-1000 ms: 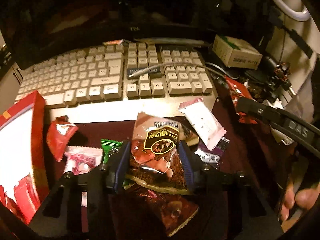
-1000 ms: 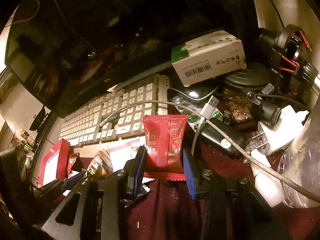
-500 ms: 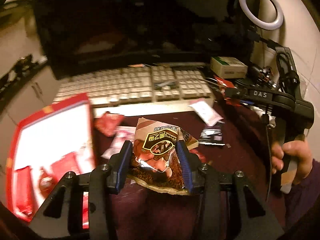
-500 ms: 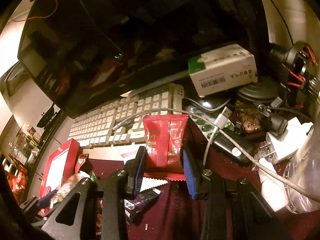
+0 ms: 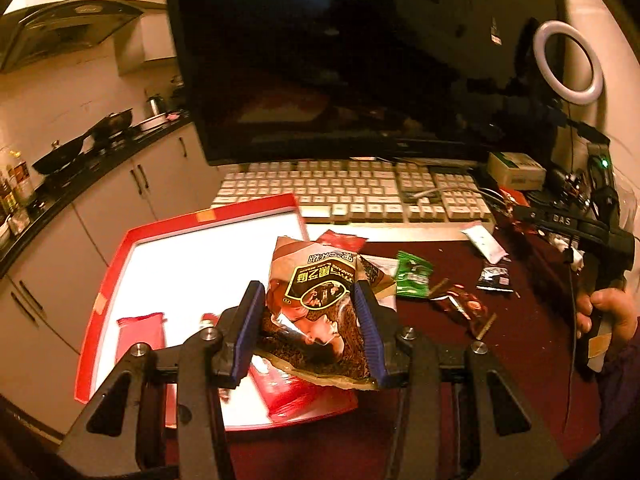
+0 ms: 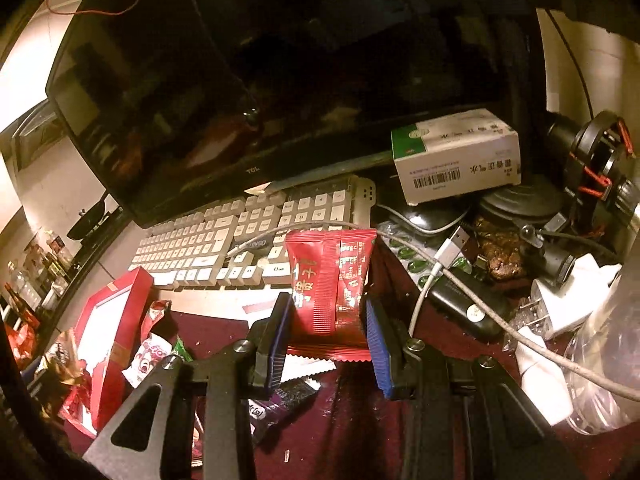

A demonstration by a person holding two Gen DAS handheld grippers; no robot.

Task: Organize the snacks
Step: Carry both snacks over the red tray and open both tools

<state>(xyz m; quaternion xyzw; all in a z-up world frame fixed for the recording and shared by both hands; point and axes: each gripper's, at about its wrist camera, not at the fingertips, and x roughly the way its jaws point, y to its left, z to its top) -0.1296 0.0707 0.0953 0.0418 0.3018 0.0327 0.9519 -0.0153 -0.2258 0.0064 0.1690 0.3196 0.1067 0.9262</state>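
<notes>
Left tongs pinching brown snack pack, now carried over red box at seven o'clock. Right tongs clamping red sachet as before. Monitor marked TCL.

Brown snack packet with black-and-yellow label; red sachet with white print; red box, white inside; green wrapper; off-white keyboard; maroon bench; blue pads

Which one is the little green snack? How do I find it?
Start at the white keyboard, then come forward onto the dark red cloth. The green packet lies there, right of the red box. It is the only green wrapper among red, brown and white ones.
</notes>
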